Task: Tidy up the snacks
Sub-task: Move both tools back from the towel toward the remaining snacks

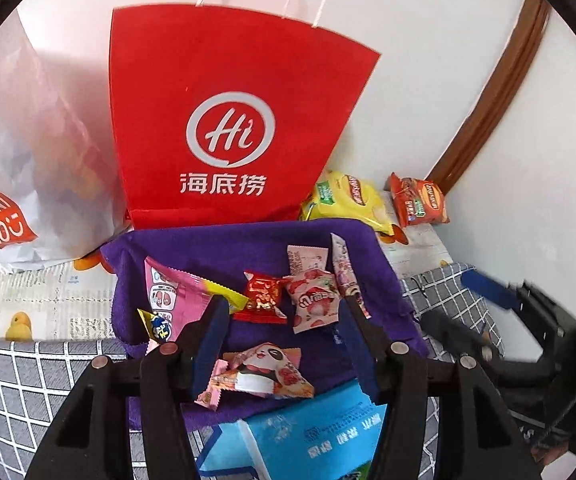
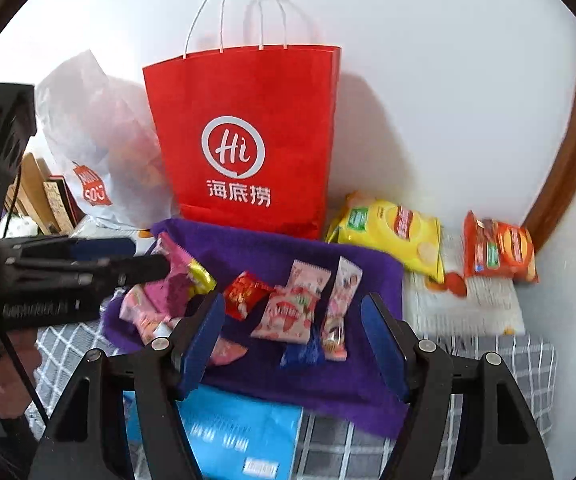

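A purple cloth (image 1: 264,244) (image 2: 272,248) carries several small snack packets: a pink-yellow packet (image 1: 176,292) (image 2: 176,272), a red candy (image 1: 262,294) (image 2: 242,292), strawberry packets (image 1: 313,300) (image 2: 288,312) and a panda packet (image 1: 260,372). A red paper bag (image 1: 224,120) (image 2: 248,140) stands behind the cloth. My left gripper (image 1: 284,316) is open and empty, hovering above the cloth over the packets; it also shows in the right wrist view (image 2: 144,258) near the pink-yellow packet. My right gripper (image 2: 293,320) is open and empty over the strawberry packets.
A white Miniso bag (image 1: 20,160) (image 2: 100,152) stands left of the red bag. A yellow chip bag (image 1: 347,200) (image 2: 391,232) and an orange-red snack bag (image 1: 419,200) (image 2: 499,248) lie at the right by the wall. A blue box (image 1: 311,436) (image 2: 240,436) lies in front.
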Available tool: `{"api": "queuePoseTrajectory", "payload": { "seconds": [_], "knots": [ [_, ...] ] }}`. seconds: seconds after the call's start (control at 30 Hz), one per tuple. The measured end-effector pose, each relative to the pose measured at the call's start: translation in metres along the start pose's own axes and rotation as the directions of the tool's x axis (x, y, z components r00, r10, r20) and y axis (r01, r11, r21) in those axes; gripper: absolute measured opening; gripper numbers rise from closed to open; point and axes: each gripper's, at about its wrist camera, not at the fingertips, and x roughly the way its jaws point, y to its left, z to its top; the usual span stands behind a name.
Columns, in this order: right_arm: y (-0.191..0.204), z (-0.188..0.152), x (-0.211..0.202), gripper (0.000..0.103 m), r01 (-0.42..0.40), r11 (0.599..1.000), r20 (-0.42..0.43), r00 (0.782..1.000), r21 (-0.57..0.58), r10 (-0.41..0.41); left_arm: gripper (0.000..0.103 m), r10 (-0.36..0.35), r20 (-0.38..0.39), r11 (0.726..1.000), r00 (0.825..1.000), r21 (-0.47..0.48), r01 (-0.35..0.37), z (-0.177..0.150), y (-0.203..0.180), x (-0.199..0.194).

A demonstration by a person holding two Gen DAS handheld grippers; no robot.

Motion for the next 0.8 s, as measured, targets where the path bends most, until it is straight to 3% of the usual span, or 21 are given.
{"api": "queuePoseTrajectory", "payload": {
  "seconds": [0.3,0.8],
  "knots": [
    [-0.013,-0.061,-0.033,0.061,-0.013,0.994,-0.060,0.998,0.112,0.019,0.055,0.027,0.045,0.998,0.999,0.048,-0.029,-0.019,-0.026,-0.038],
    [0.011,-0.142,-0.051,0.062,-0.098,0.978,-0.098,0.988,0.183,0.118,0.058,0.087,0.049,0.993,0.995,0.077,-0.091,-0.097,-0.027,-0.087]
  ]
}}
